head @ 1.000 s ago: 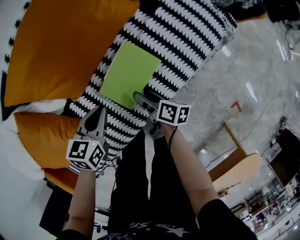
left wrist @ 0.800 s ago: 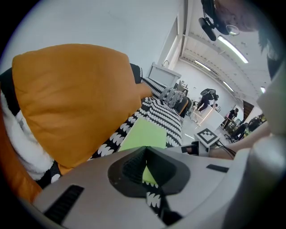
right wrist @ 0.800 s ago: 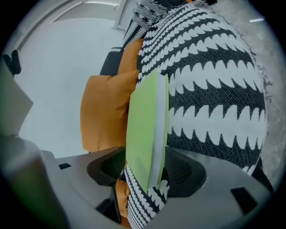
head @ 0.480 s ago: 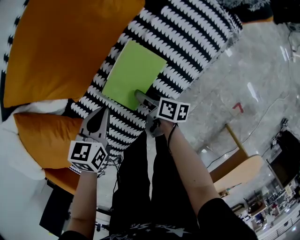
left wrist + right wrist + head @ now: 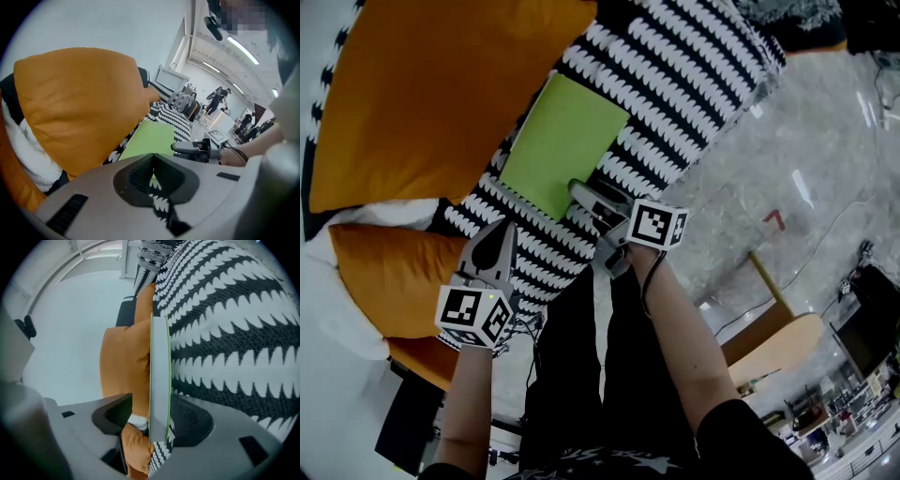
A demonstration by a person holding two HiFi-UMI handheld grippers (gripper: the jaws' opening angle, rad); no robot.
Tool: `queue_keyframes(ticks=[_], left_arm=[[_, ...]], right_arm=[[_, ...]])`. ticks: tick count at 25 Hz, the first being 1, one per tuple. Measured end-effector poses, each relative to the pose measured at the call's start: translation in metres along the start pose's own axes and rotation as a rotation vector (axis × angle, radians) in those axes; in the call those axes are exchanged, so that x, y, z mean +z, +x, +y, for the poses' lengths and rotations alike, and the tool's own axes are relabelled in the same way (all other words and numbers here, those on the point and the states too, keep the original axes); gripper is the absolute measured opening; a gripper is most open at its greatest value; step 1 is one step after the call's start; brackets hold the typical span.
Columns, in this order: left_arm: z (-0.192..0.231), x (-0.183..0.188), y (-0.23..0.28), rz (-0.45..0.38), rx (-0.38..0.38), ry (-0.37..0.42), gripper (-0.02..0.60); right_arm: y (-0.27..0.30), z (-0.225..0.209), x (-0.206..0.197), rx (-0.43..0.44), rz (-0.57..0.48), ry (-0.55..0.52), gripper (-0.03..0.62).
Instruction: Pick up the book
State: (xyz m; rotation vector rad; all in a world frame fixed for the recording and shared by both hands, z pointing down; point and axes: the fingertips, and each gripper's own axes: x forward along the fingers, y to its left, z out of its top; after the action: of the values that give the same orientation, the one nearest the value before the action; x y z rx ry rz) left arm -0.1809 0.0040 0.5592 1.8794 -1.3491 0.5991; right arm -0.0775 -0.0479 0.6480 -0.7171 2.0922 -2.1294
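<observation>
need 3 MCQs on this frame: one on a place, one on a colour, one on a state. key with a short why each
1. Where does the book lie?
A. on the floor
B. on the black-and-white patterned seat
C. on a desk

2. What colour is the book's cover?
A. red
B. blue
C. green

3. How does the left gripper stand?
A. fingers together, nothing between them
B. fingers clamped on the book
C. fingers wide apart around a cup

Key:
1 B: the head view shows it on the pattern, beside the orange pillow.
2 C: it is bright green in every view.
3 A: the left gripper view shows its fingers meeting with nothing held; it is the right gripper that has the book's edge between its fingers.
</observation>
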Motion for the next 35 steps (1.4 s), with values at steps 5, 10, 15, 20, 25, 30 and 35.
queue_keyframes(ticks=[5, 10, 15, 20, 25, 30, 35], left_arm=[[-0.002, -0.003, -0.006, -0.016, 0.011, -0.017, 0.005], [-0.013, -0.014, 0.000, -0.032, 0.004, -0.027, 0.005], [-0.003, 0.011, -0.016, -0.007, 0.036, -0.016, 0.005], [0.006, 0.021, -0.021, -0.006, 0.030, -0.018, 0.005], [-0.002, 0.032, -0.045, 0.014, 0.049, -0.038, 0.005], [-0.002, 0.031, -0.054, 0.008, 0.052, -0.039, 0.005], [0.003, 0.029, -0.049, -0.017, 0.047, -0.038, 0.005]], right_arm=[[0.011, 0.008, 0.002, -0.021, -0.002, -0.001, 0.256], [0.007, -0.021, 0.001, -0.110, -0.043, 0.045, 0.256], [0.025, -0.016, 0.012, -0.128, -0.077, 0.129, 0.232], [0.028, -0.008, 0.021, -0.098, -0.068, 0.159, 0.152], [0.023, 0.015, 0.017, -0.121, -0.090, 0.153, 0.150], [0.016, 0.025, 0.017, -0.126, -0.127, 0.115, 0.141], [-0.001, 0.017, 0.020, -0.115, -0.166, 0.140, 0.140]])
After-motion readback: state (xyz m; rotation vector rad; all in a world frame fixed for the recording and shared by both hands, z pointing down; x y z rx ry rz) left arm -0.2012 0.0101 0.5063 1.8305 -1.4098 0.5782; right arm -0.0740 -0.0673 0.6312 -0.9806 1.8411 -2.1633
